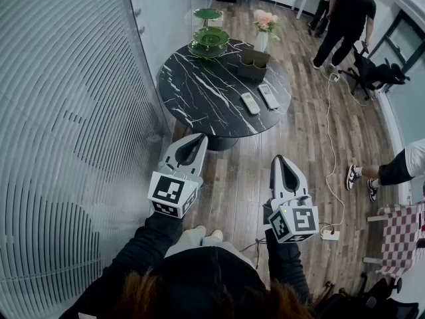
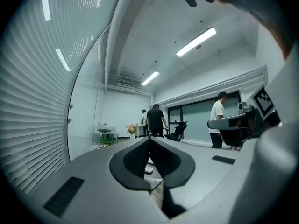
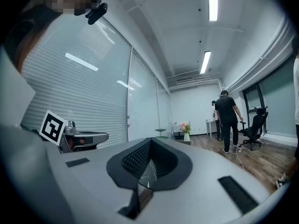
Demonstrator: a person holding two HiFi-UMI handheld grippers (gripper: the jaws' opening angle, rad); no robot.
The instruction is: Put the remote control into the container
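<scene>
Approach posture: left gripper [image 1: 196,139] and right gripper [image 1: 279,159] point level, jaws closed and empty, being well short of the table [image 1: 192,92]. Nearest remote control [image 1: 250,103] lies at twelve o'clock, near the container [image 1: 254,65].

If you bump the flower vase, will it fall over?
Probably tippy: the vase is tall and narrow, with flowers bunched on top. It looks like smooth white pottery, so likely slippery and breakable on the hard-looking table.
</scene>
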